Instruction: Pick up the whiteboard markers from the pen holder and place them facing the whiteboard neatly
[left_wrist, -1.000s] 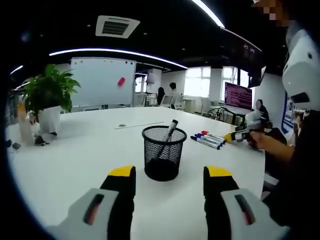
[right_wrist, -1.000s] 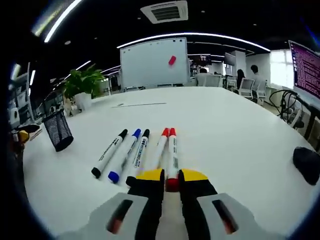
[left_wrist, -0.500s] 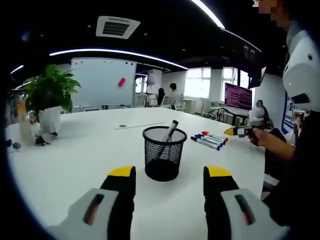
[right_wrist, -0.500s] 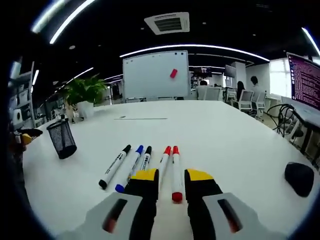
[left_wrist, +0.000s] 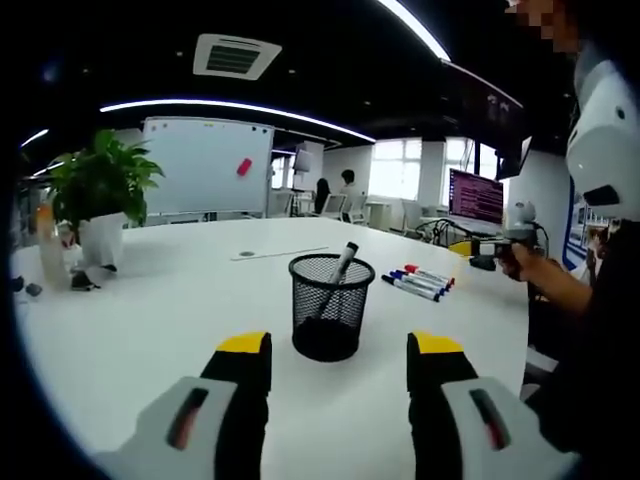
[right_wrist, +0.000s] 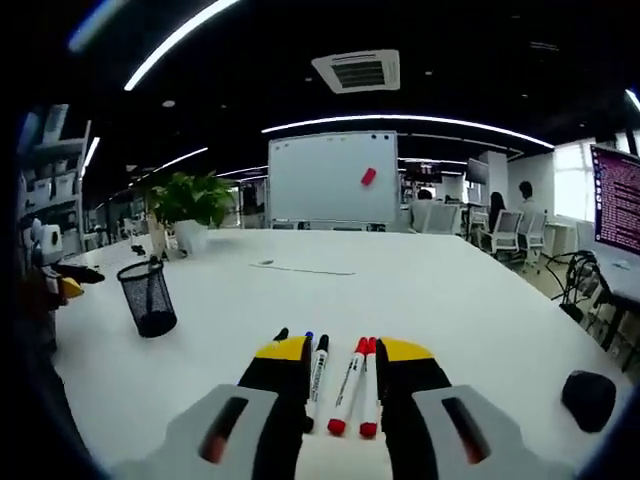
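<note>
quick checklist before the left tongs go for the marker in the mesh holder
1. Left tongs open and empty: ok.
2. Black mesh pen holder upright on the white table, centred ahead of the left tongs: ok.
3. Black-capped marker sticks out above the holder's rim: ok.
4. Right tongs open, nothing held: ok.
5. Laid-out markers side by side, pointing toward the whiteboard: ok.
6. Whether more markers sit inside the holder: cannot tell.

Left gripper view: bare tabletop lies open between the left tool, jaws apart, and the mesh pen holder, whose single marker leans out of the rim. Right gripper view: a row of markers lies between the right tool's parted jaws; beyond them the tabletop runs unobstructed toward the far whiteboard.
</note>
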